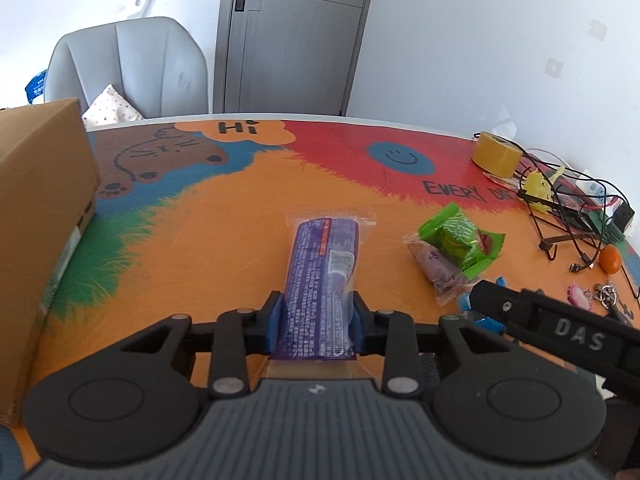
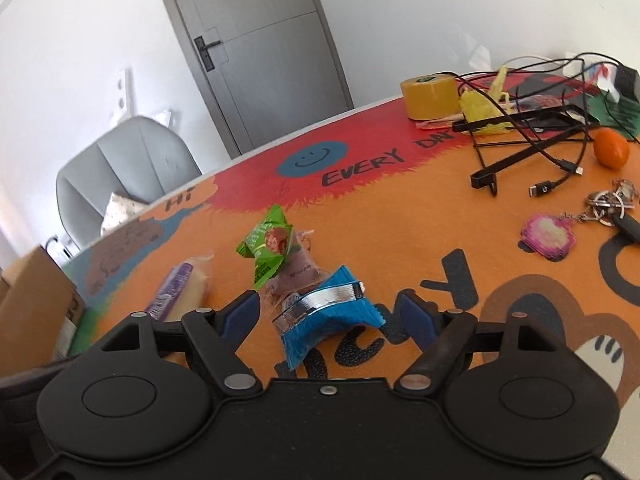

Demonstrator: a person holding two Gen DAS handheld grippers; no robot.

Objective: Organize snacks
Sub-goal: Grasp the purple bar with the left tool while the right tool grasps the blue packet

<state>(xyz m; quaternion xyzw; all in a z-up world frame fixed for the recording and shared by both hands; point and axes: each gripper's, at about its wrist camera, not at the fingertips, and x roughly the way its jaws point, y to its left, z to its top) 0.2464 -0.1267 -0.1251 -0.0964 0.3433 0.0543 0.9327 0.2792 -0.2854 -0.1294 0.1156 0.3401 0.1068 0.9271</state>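
Observation:
In the left wrist view my left gripper (image 1: 316, 318) is shut on the near end of a long purple snack pack (image 1: 320, 260), which lies on the colourful table mat (image 1: 200, 240). My right gripper (image 2: 330, 316) is open, and a blue foil-banded packet (image 2: 336, 312) lies between its fingers with a small gap to each pad. A green wrapped snack (image 2: 268, 244) rests on a clear pouch with a purple filling (image 2: 298, 276) just beyond it. The same green snack (image 1: 456, 236) shows right of the purple pack. A right gripper finger (image 1: 496, 306) enters from the right.
A cardboard box (image 1: 40, 208) stands at the table's left edge. At the far right are a yellow tape roll (image 2: 430, 96), a black wire stand with cables (image 2: 520, 152), an orange (image 2: 610, 148), keys (image 2: 608, 204) and a pink charm (image 2: 548, 236). A grey chair (image 1: 128, 68) stands behind the table.

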